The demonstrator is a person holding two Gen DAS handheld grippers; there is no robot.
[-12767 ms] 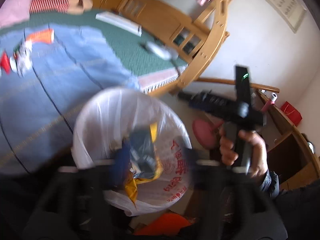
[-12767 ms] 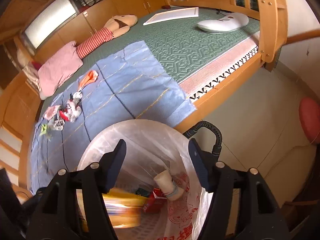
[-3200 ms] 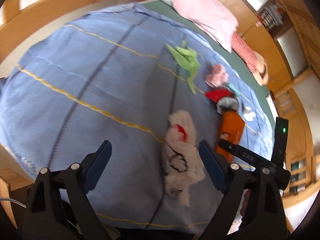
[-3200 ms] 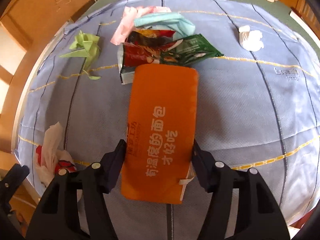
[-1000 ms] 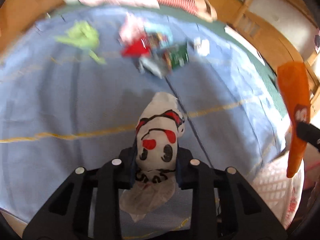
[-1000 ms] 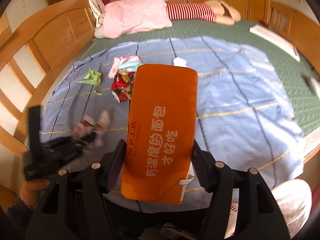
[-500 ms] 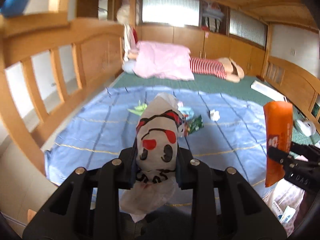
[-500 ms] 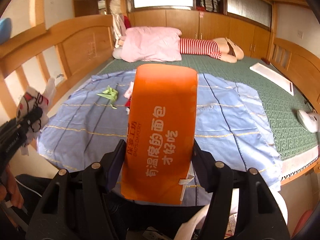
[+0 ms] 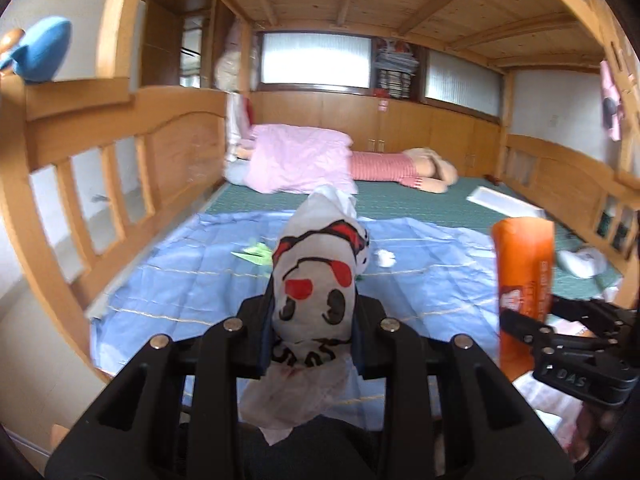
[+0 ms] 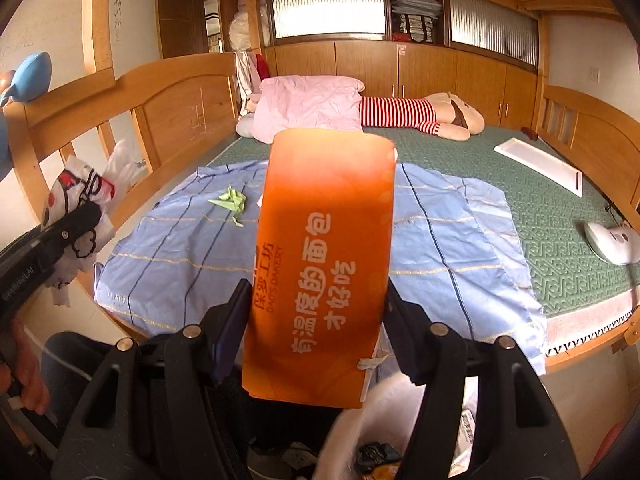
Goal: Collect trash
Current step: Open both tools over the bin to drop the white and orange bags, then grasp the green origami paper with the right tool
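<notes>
Left gripper (image 9: pixel 310 332) clamps a crumpled white printed bag (image 9: pixel 316 280), held up off the blue sheet (image 9: pixel 432 276). Right gripper (image 10: pixel 316 332) pinches an orange bakery bag (image 10: pixel 322 264) upright, above the white trash bag (image 10: pixel 380 412). Green paper scrap (image 10: pixel 230 200) lies far left on the sheet.

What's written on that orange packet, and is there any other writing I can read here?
"有温度的面包才好吃": large white characters on the orange bread bag in the right gripper.
"DAO'S BAKERY": small line beside them; the brand characters are blurred.
"DAS": on the right gripper's body, left wrist view.
Left gripper side lettering: too blurred.
</notes>
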